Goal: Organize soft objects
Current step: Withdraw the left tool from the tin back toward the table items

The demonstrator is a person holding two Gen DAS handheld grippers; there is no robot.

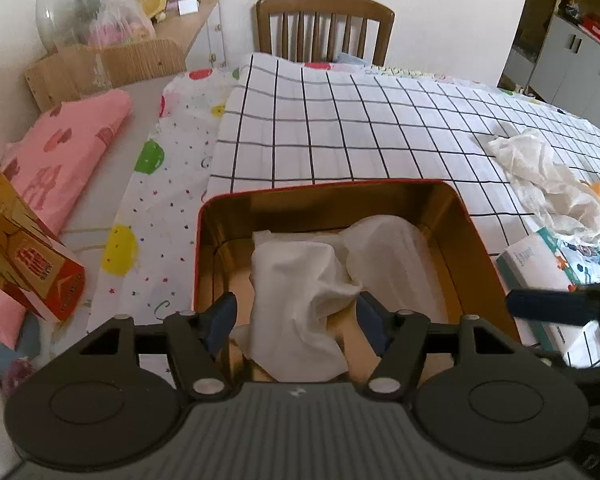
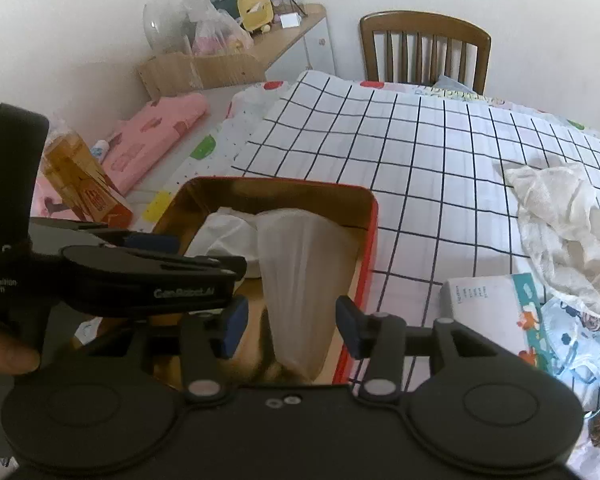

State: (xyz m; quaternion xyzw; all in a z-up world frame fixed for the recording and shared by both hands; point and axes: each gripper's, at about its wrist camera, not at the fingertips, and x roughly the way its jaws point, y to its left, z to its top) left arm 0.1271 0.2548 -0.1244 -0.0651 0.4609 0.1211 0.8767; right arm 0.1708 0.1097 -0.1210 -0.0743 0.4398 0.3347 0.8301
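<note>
Step in hand looks like release: 2 white cloths (image 1: 300, 300) lie inside the red tin (image 1: 476, 236), with the left gripper (image 1: 296, 320) and right gripper (image 2: 292, 328) both over the tin's near end, jaws standing apart, each straddling a cloth with pads apparently clear of it. 1 crumpled white cloth (image 2: 560, 232) waits on the checked cover, well to the right of the tin. Judged next: lift clear of the tin, reach right, pinch that cloth.

Home dining room: wooden chair (image 1: 325, 26), clothed table (image 1: 380, 120).
</note>
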